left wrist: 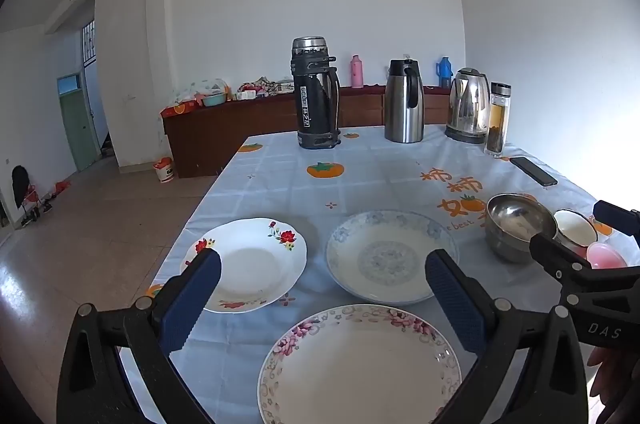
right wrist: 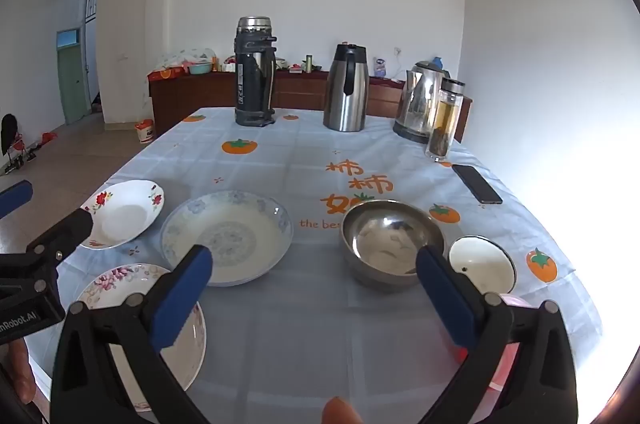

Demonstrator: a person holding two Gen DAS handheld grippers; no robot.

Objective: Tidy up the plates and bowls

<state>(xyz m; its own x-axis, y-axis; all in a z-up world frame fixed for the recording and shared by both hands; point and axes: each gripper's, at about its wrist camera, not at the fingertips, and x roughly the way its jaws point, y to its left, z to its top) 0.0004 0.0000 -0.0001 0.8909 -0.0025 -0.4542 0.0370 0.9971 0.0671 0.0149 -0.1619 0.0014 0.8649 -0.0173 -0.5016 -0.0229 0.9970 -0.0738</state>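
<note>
Across the lower edge of each wrist view, the left gripper (left wrist: 322,278) and right gripper (right wrist: 314,274) are hovering over the table (right wrist: 304,336), tilting downward, jaws gaping wide and empty. Below the left gripper a pink-flowered plate (left wrist: 360,364) is lying; a red-flowered plate (left wrist: 250,264) and blue-patterned plate (left wrist: 390,256) are sitting just above it in frame. At center right, the steel bowl (right wrist: 390,242), white enamel bowl (right wrist: 482,264) and pink bowl (left wrist: 606,255) are clustering. Flasks and a kettle (right wrist: 420,104) are standing along the far edge.

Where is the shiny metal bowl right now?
The metal bowl sits on the tablecloth right of middle in the right wrist view, between the blue patterned plate and the small white enamel bowl.
</note>
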